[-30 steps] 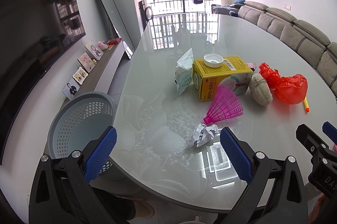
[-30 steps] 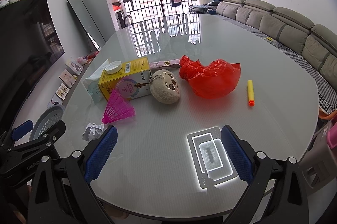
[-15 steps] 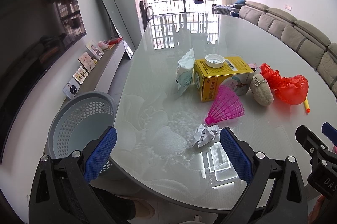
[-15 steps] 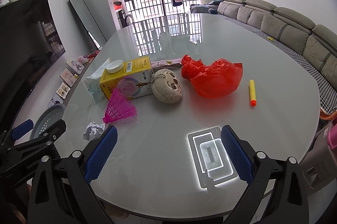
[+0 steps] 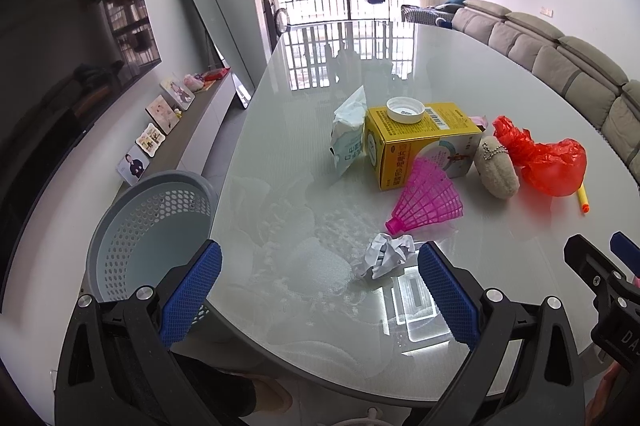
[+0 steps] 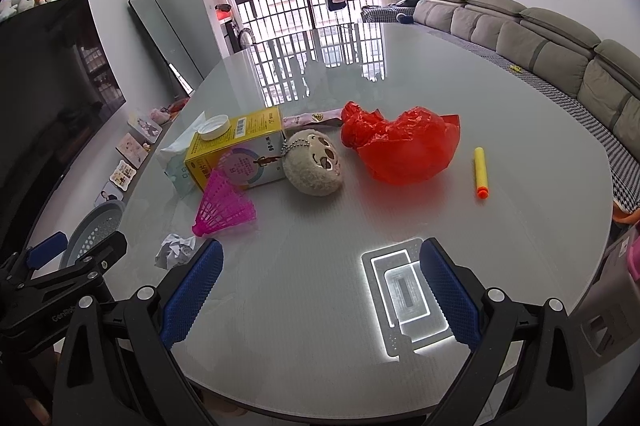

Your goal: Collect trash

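Crumpled paper ball (image 5: 387,254): lies on the tabletop (image 5: 352,73) near its front edge, toward the basket side, just in front of the pink shuttlecock (image 5: 428,197); nearest piece of trash to both tongs.
How it should handle: judged very light, soft and springy; it will crush rather than break, and may skid on the glossy glass if pushed from one side only.
Where to take it: across the thick middle of the wad, one pad on each side, closing well in so the folds bunch up.
Axis and pointing: roughly a lump, slightly longer along the front edge; no real front or back, so any approach angle serves.
Red plastic bag (image 6: 402,147): middle of the tabletop toward the sofa side; limp, slippery film, best pinched at a gathered fold.
Tissue packet (image 5: 350,133): stands against the yellow carton (image 5: 420,145) on the basket side; soft, light.
Bottle cap (image 5: 405,109): rests open side up on top of the carton.
Plush keychain (image 6: 314,167): touches the carton; probably not trash.
Foam dart (image 6: 481,172): long axis runs from front edge to far edge, orange tip toward the front.
Waste basket (image 5: 152,222): on the floor beside the front left corner; looks empty.
Left tongs (image 5: 319,290): spread wide, holding nothing, over the front edge.
Right tongs (image 6: 320,288): spread wide, holding nothing.
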Tool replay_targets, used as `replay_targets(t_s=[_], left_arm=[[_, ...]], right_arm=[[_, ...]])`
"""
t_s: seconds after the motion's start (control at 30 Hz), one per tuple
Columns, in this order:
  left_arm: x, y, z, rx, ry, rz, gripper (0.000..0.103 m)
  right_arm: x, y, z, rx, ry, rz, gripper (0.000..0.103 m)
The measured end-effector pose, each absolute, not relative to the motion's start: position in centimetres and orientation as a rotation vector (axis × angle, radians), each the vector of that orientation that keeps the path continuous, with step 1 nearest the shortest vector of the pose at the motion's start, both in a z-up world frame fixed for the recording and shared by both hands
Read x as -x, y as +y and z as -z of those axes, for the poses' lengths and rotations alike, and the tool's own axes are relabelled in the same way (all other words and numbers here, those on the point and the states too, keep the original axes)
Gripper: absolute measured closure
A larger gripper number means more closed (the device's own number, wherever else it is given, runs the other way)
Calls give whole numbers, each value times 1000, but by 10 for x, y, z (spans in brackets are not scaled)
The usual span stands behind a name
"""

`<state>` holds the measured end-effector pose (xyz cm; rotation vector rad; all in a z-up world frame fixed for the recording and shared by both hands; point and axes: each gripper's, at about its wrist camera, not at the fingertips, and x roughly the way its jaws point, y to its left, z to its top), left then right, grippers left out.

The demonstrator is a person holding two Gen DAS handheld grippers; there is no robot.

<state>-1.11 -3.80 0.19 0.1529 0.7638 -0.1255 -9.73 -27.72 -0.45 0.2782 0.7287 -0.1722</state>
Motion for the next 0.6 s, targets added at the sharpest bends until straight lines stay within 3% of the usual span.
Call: replay_targets(t_s=[0.6], left_arm=[[-19, -51, 30, -159, 848, 136, 6]], right_arm=[[88, -350, 39, -352, 781, 226, 9]])
